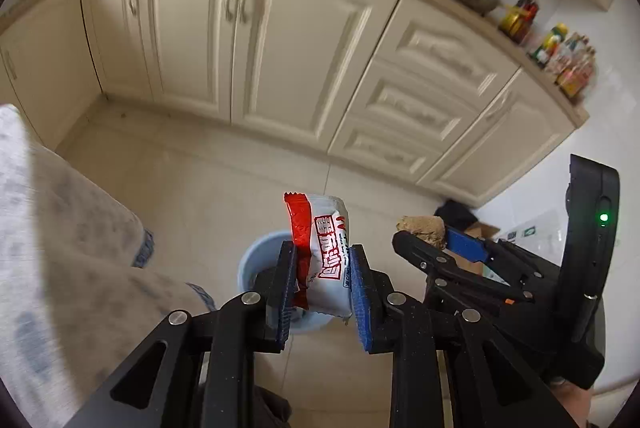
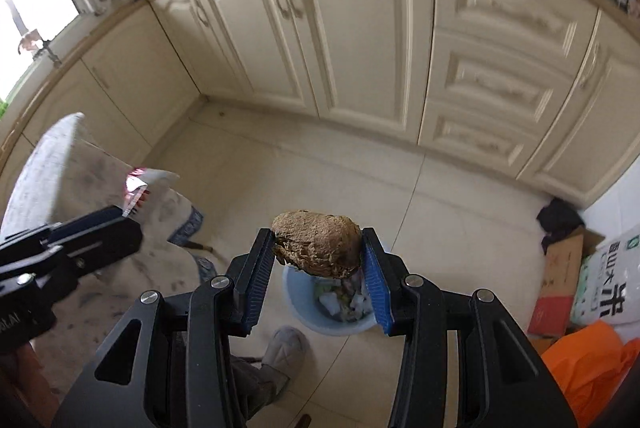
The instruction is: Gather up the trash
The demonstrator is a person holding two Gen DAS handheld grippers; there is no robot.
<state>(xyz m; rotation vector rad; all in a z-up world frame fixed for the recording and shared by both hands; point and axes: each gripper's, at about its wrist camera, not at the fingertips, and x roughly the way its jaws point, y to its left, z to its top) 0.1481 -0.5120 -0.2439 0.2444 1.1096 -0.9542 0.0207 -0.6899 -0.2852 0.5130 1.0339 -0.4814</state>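
Red-white wrapper (image 1: 322,252), pale-blue bin (image 2: 304,304)

You are working in bright, even daylight; in the right wrist view it pours from the blown-out white window (image 2: 24,0) at far left. Both fisheye views bend the cream panelled cabinet doors (image 1: 280,48) into curves and darken to black at the corners. Motion blur smears those doors and the coloured glass bottles (image 1: 560,56) on the counter at right. Close to you, the blue ribbed gripper pads (image 2: 376,284) stay sharp. Shadows on the pale tiled floor (image 2: 360,180) are soft and faint.
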